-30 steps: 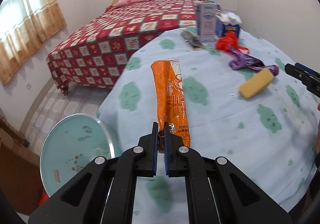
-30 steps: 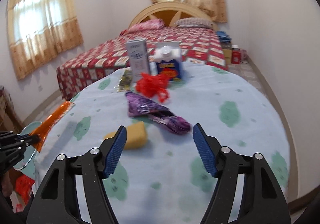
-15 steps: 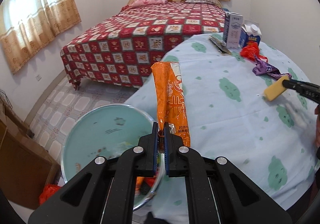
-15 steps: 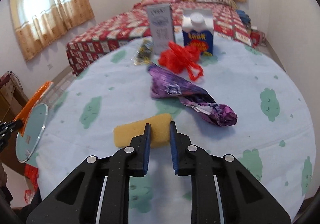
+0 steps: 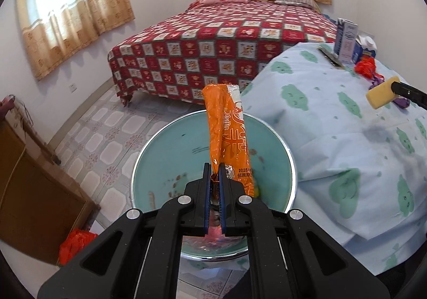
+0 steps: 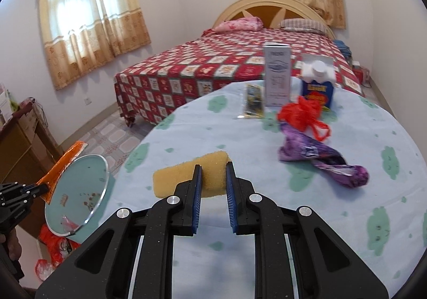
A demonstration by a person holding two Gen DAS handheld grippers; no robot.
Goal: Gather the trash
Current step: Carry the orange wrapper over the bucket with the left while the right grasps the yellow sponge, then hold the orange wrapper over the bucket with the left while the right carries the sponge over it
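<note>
I see the orange wrapper (image 5: 226,136) upright over the teal basin (image 5: 165,165); the yellow sponge (image 6: 190,173), purple wrapper (image 6: 320,157) and red bag (image 6: 301,112) lie on the surface (image 6: 347,205).

My left gripper (image 5: 214,168) is black plastic. It has two long fingers (image 5: 206,192) with thin blue strips on their inner sides, and the strips have tiny ridges. Four round silver screws sit in a row across the black arms behind the fingers. The arms have long cut-out holes in them, shaped a bit like triangles.

My right gripper (image 6: 212,165) looks just the same: black, with blue ridged pads (image 6: 197,203) and four shiny silver screws. Its black plastic has tiny pale specks on it. Thin silver rods show under both grippers.

At the far left edge of the right wrist view I see a bit of skin.
</note>
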